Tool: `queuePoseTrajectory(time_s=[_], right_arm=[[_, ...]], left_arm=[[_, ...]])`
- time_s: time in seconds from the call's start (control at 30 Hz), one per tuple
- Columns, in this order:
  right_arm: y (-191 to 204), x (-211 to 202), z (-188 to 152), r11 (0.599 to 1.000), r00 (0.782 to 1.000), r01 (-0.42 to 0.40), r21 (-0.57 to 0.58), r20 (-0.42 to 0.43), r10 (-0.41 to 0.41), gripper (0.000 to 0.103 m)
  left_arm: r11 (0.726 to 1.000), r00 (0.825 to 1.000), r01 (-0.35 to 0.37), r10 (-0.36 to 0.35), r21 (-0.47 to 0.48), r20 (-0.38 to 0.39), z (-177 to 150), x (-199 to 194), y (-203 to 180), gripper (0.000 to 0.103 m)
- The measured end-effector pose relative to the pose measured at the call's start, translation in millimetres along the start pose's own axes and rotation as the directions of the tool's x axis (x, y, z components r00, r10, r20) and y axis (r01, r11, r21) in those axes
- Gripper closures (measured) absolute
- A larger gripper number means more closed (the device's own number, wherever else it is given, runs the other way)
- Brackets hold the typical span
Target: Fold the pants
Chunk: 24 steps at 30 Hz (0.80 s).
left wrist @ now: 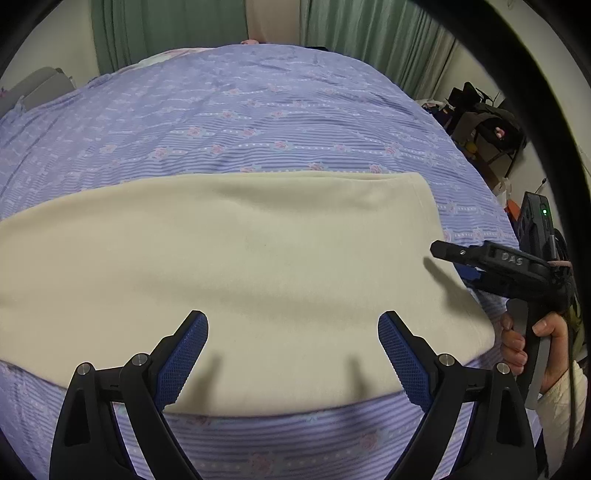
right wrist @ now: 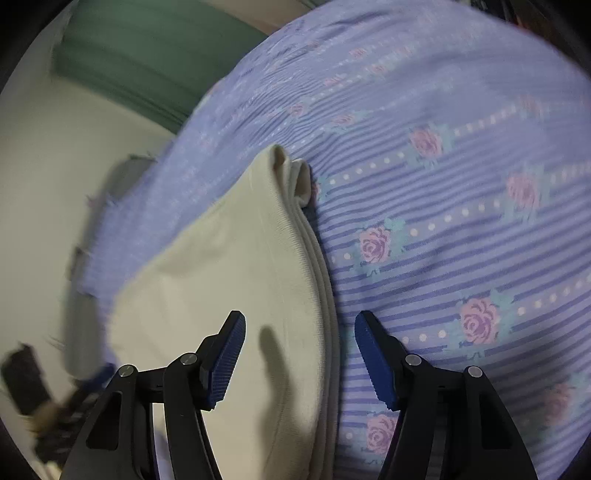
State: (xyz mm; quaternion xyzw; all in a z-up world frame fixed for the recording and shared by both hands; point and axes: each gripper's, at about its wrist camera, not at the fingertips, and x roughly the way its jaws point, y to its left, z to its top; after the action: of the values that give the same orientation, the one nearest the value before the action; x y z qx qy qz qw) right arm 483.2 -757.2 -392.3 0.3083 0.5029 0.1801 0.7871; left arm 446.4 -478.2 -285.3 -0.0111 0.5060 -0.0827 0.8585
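The cream pants [left wrist: 236,266] lie folded flat on the bedspread [left wrist: 229,122], just ahead of the left gripper [left wrist: 291,332], whose jaws stand wide with nothing between them; the blue pads [left wrist: 186,360] hover above the near edge of the cloth. To its right, the right gripper [left wrist: 454,254] reaches in over the pants' right edge, held by a hand [left wrist: 517,343].

In the right wrist view, the right gripper [right wrist: 300,326] is spread wide and grips nothing. The stacked layers of the pants' [right wrist: 236,280] edge run straight ahead between its fingers, the cloth under its left finger and the rose-patterned bedspread [right wrist: 461,206] under its right. Green curtains [left wrist: 166,29] hang beyond the bed.
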Motion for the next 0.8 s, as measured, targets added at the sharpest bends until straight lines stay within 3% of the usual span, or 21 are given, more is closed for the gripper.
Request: queuePoseTrajectory(time_s=[0.07,0.27,0.5,0.67,0.8], right_arm=[[-8,2,-4,0.996,0.996,-0.087,0.012,-0.017,0.087,0.041],[-21,2,-14,0.991,0.990,-0.133,0.002,-0.049,0.133,0.044],[-8,27,15,0.996,0.993,-0.088,-0.009,-0.079,0.087,0.048],[17,25,15,0.999,0.996,0.016,-0.032,-0.086,-0.019,0.078],[62,-1,10,0.990,0.995,0.101,-0.103,-0.009,-0.102,0.079]], left_arm=[[1.000,1.000,-0.003,0.003,0.022,-0.002,-1,1,-4,0.009],[0.997,1.000,0.007,-0.008,0.080,0.006,1,5,-17,0.009],[1.000,1.000,0.016,-0.017,-0.015,-0.022,16,16,-4,0.009],[0.995,0.999,0.034,-0.037,-0.099,-0.034,18,4,14,0.009],[0.991,1.000,0.020,-0.022,-0.134,-0.013,21,-17,35,0.009]])
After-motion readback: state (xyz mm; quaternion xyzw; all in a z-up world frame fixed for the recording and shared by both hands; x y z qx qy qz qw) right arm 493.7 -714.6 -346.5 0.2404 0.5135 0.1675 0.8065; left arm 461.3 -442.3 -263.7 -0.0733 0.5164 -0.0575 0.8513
